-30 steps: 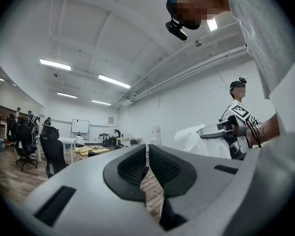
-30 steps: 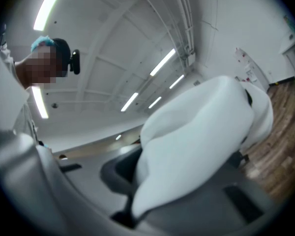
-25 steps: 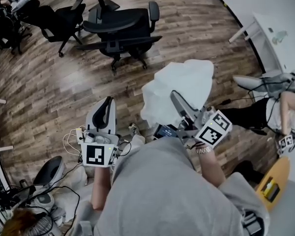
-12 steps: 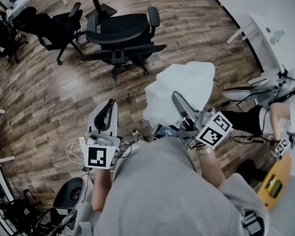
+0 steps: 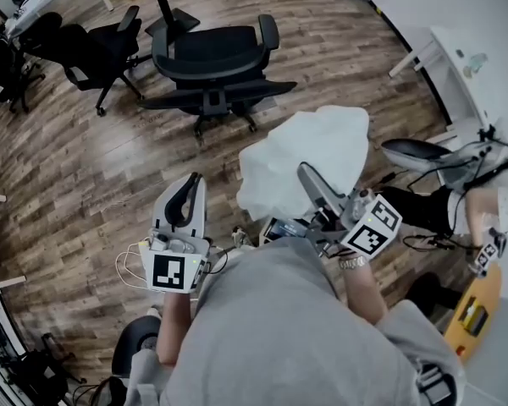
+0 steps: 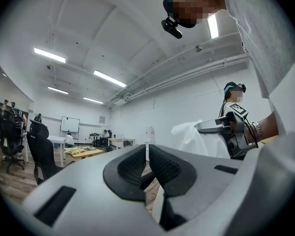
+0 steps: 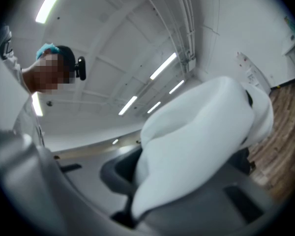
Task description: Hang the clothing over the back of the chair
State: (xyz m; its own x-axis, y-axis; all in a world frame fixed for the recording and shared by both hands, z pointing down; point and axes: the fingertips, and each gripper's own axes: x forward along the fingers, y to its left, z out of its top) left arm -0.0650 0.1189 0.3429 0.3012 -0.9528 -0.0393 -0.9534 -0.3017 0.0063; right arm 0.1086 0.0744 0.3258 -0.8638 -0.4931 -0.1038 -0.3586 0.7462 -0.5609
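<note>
Wood floor (image 5: 76, 172), black chair (image 5: 216, 53) (right tool (image 5: 308, 176) tight on white clothing (image 5: 317, 146), left tool (image 5: 189, 186) closed)

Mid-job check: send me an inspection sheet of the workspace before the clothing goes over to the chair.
Surface: wood plank floor.
Job's things: white clothing bunched, carried by the right gripper; black chair ahead, nothing on its back.
Clutter: yellow board at lower right.
Grippers: left gripper shut, empty; right gripper shut on the clothing.
Cables: black cables on the floor at right; white leads at the left gripper.
Surroundings: second chair, white table, another person.
</note>
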